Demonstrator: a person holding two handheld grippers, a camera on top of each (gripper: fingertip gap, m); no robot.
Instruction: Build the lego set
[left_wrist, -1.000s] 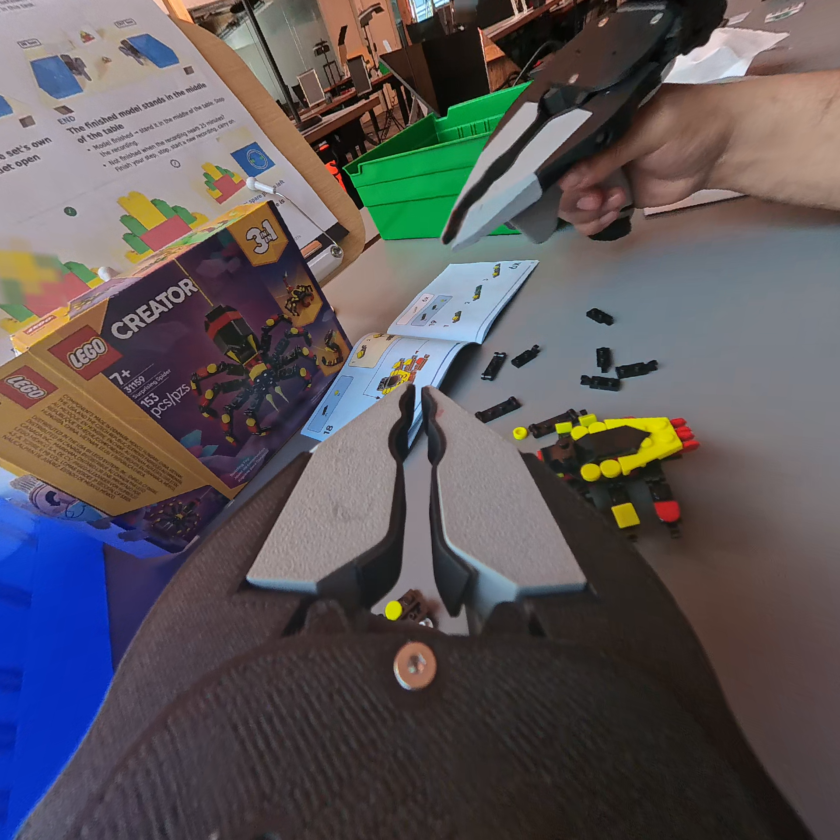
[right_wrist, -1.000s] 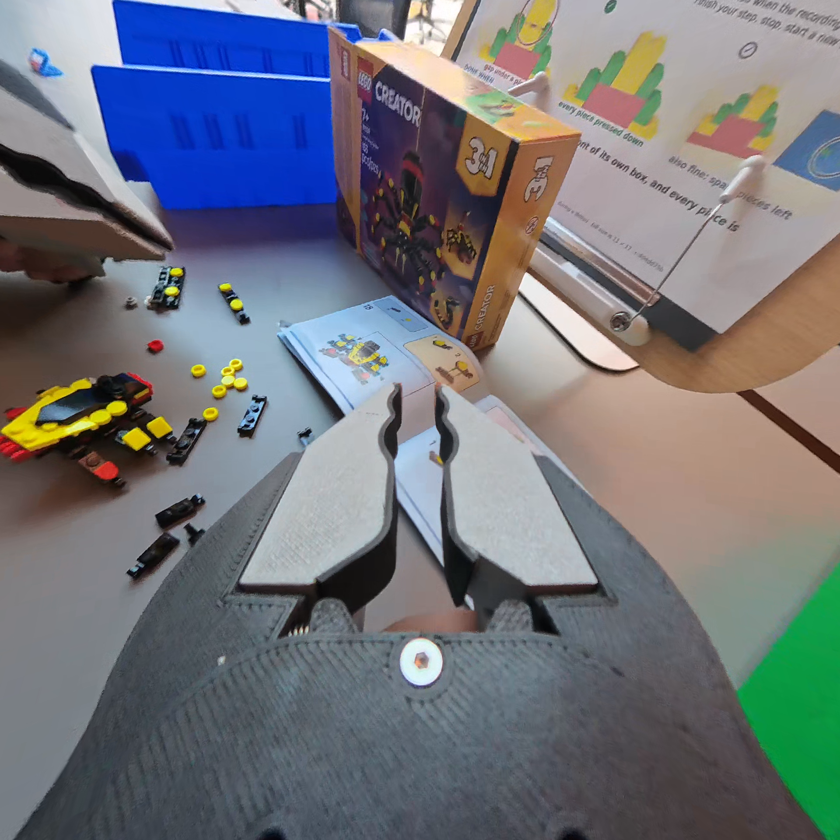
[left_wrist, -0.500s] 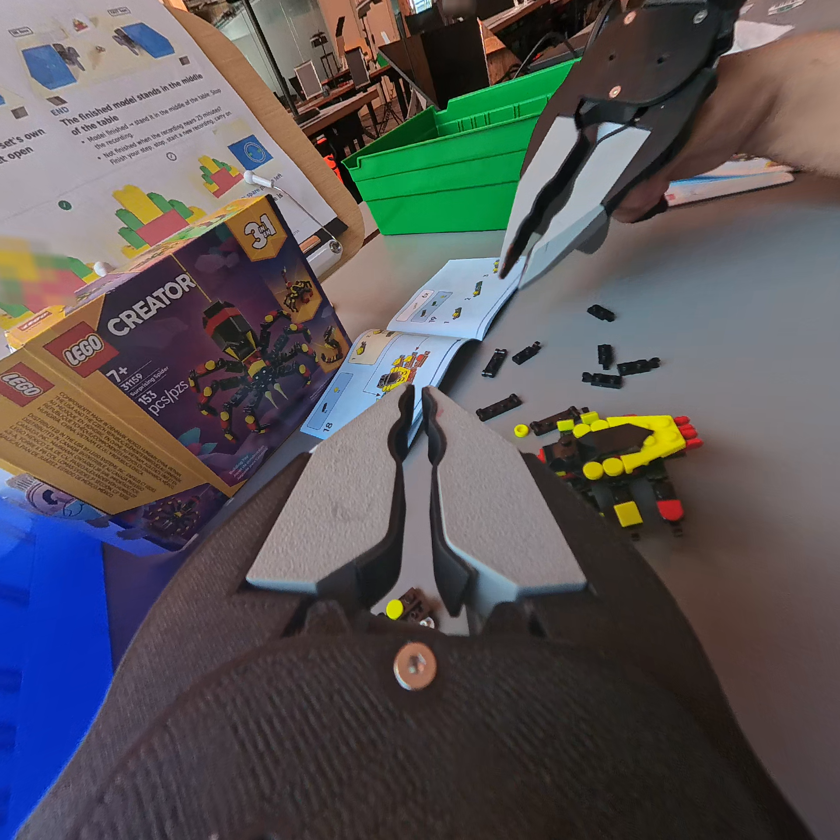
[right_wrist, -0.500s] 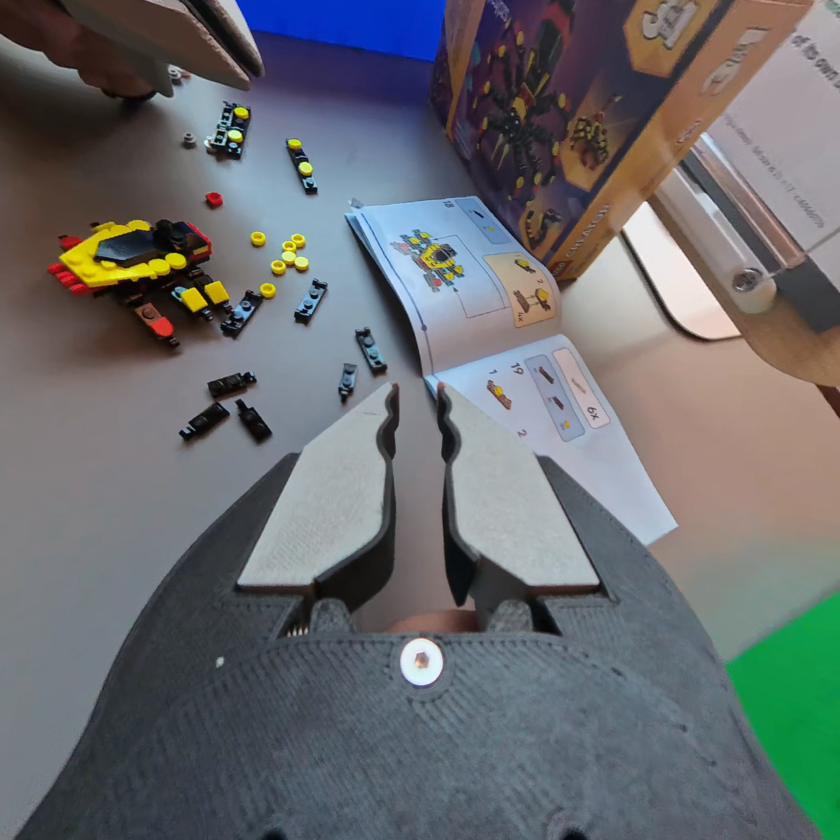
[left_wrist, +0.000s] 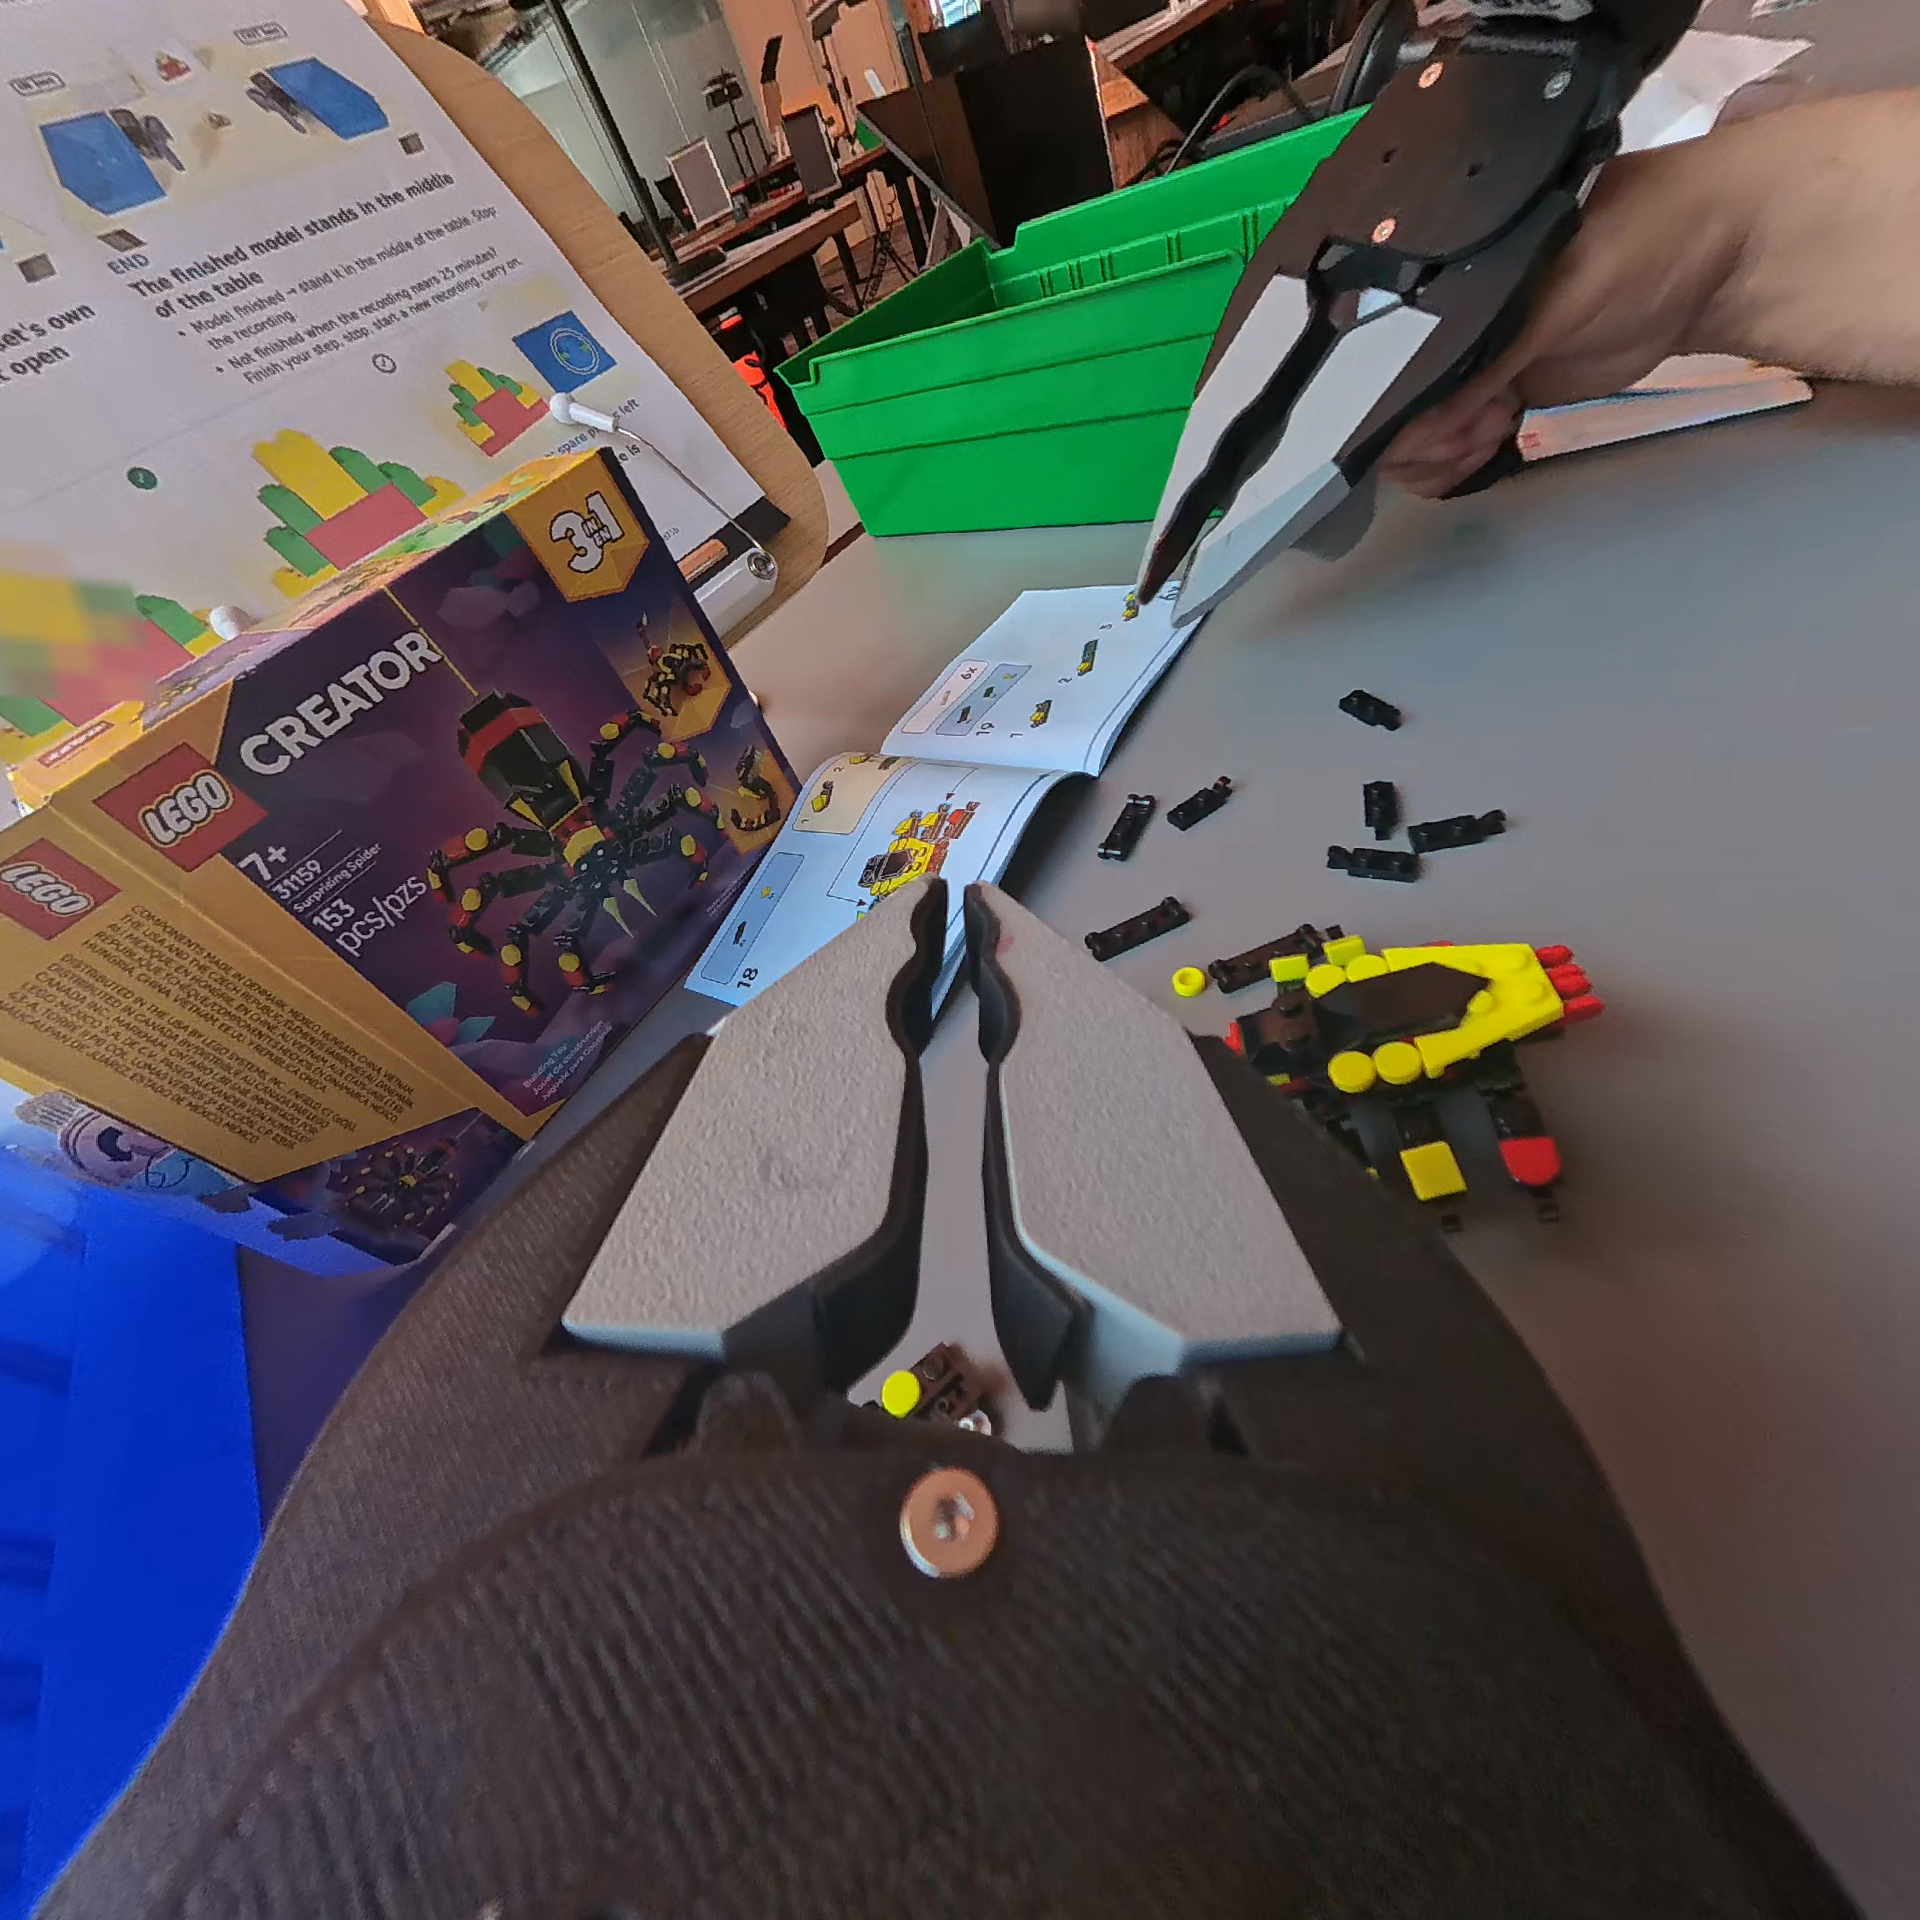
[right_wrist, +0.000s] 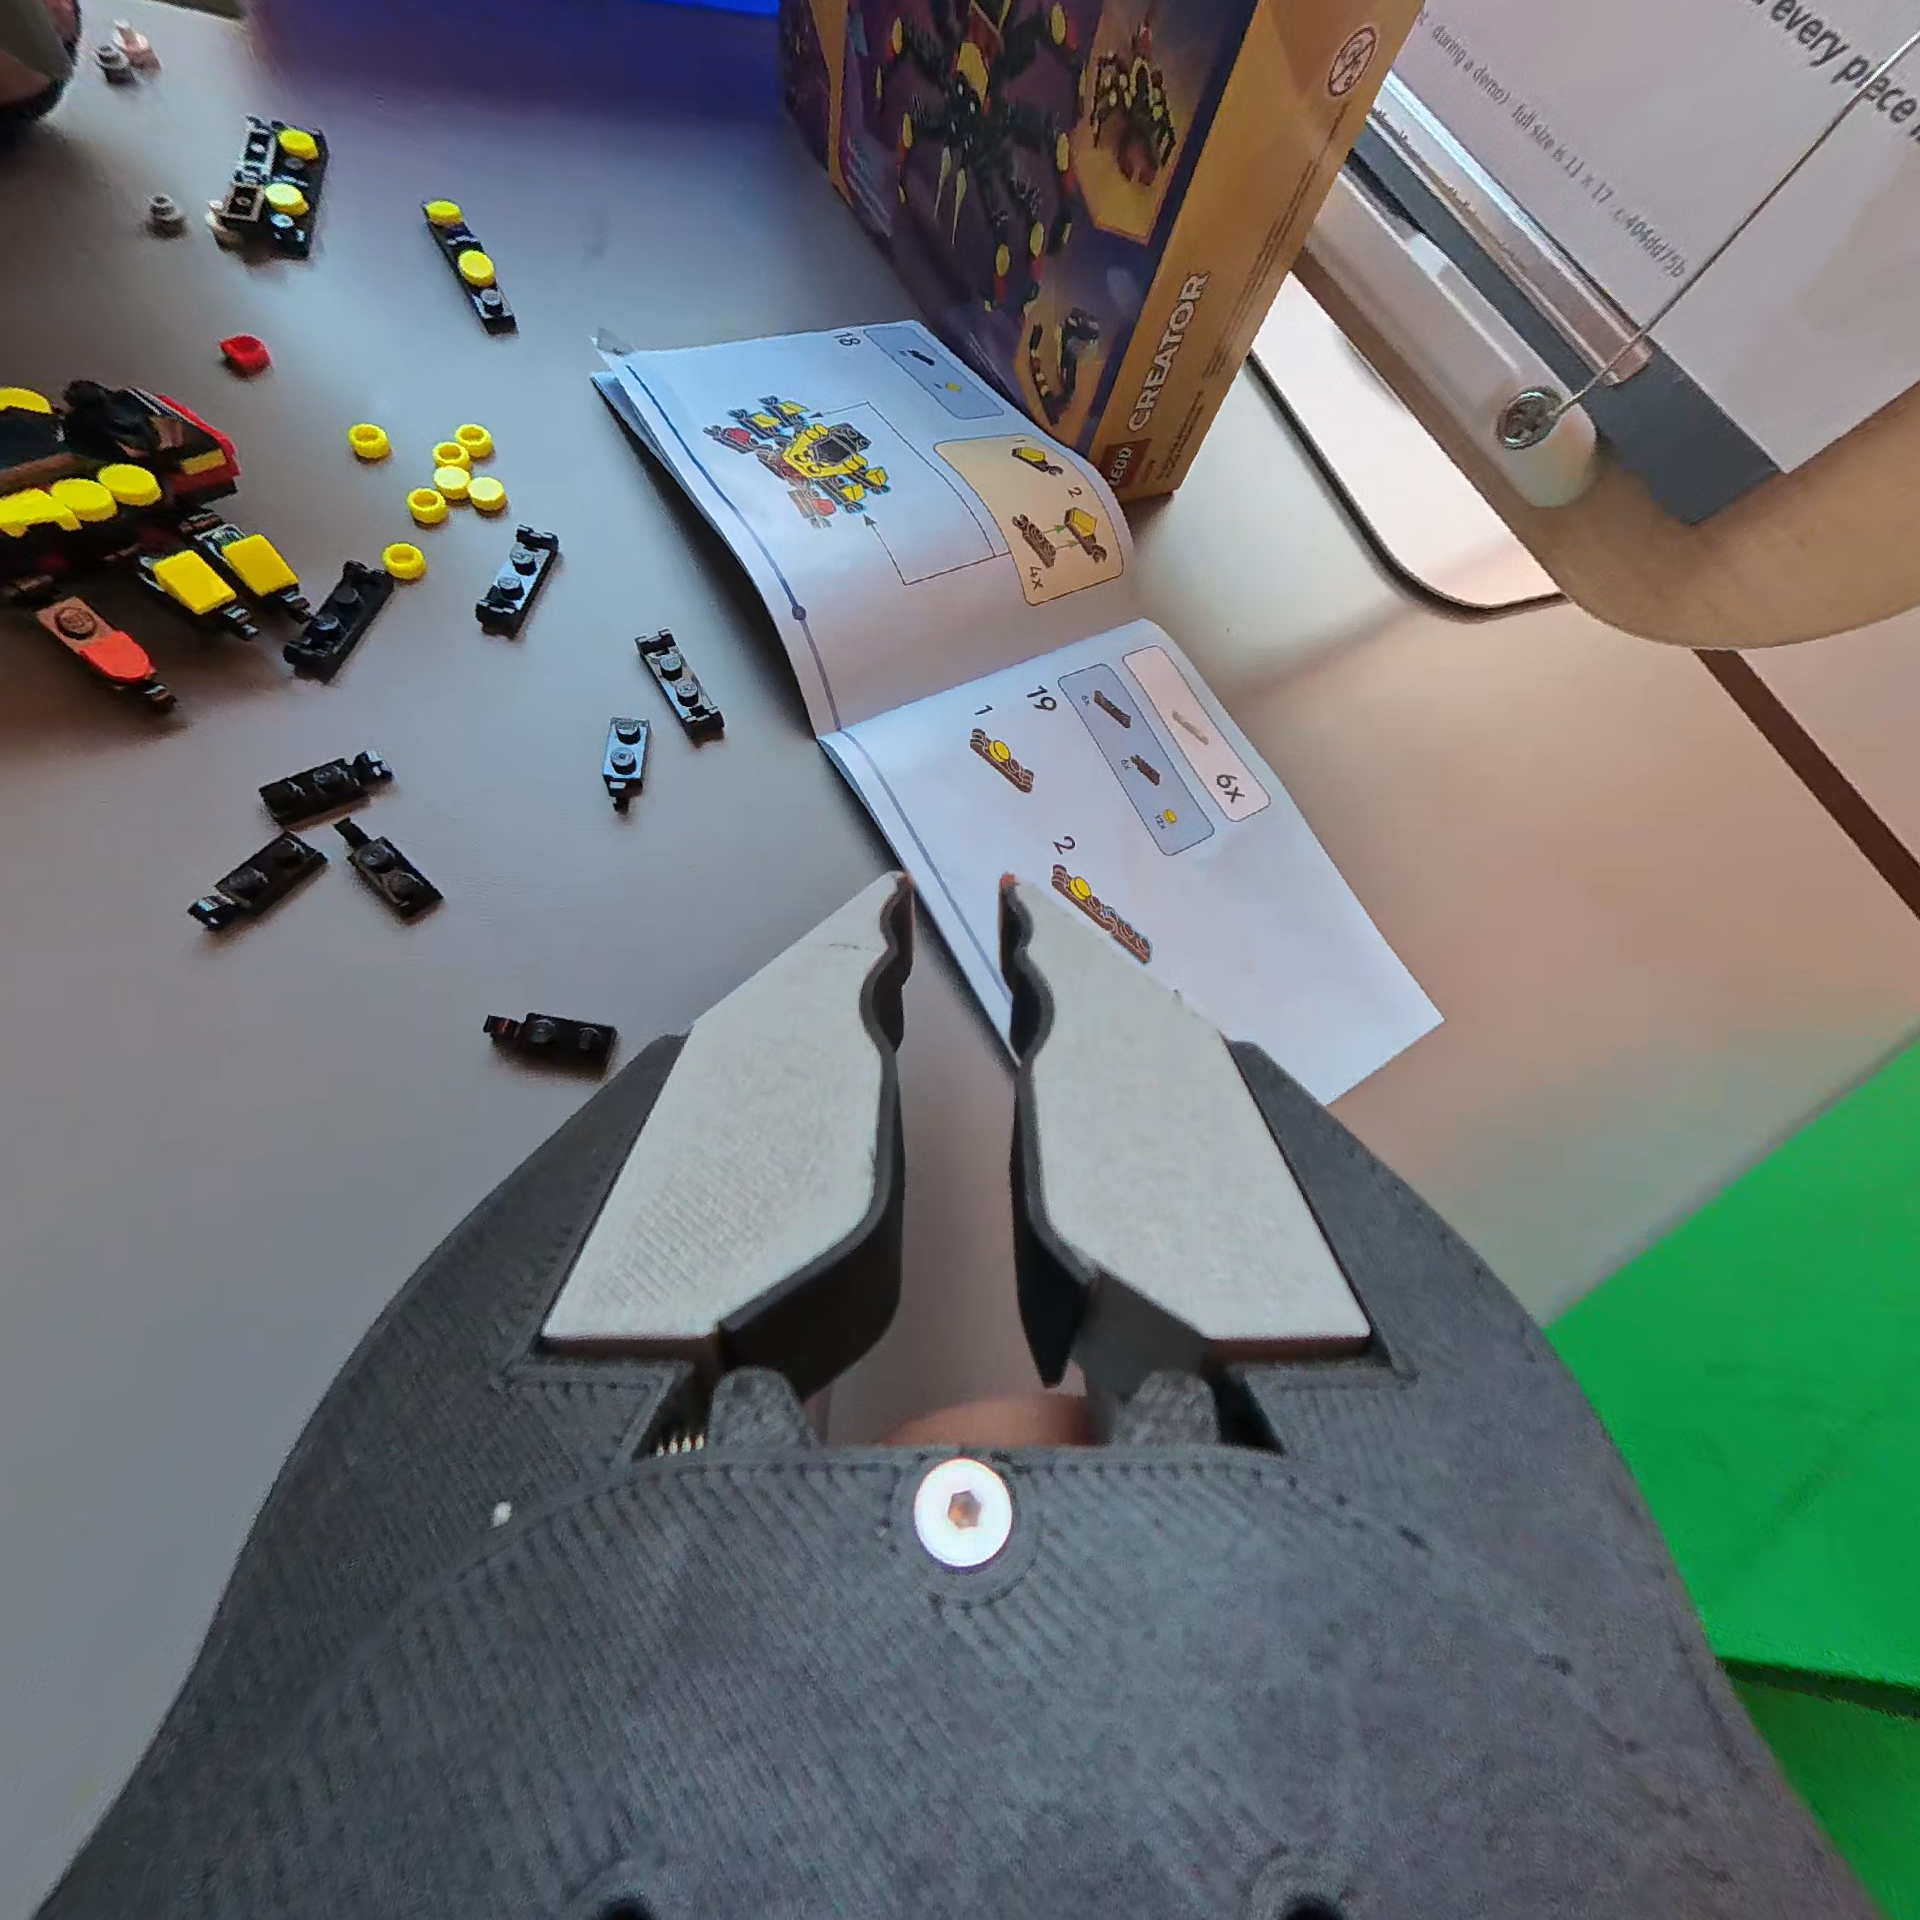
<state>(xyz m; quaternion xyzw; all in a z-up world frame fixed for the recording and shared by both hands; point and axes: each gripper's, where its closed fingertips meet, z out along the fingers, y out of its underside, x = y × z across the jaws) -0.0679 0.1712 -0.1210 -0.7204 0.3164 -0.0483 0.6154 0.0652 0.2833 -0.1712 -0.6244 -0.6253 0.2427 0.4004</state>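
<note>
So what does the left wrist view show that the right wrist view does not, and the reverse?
Only the left wrist view shows the right tongs from outside, tips at the booklet's edge, and a person's hand.

Only the right wrist view shows the loose yellow studs.

Both show the booklet, the box, the partly built model and black plates.
</note>
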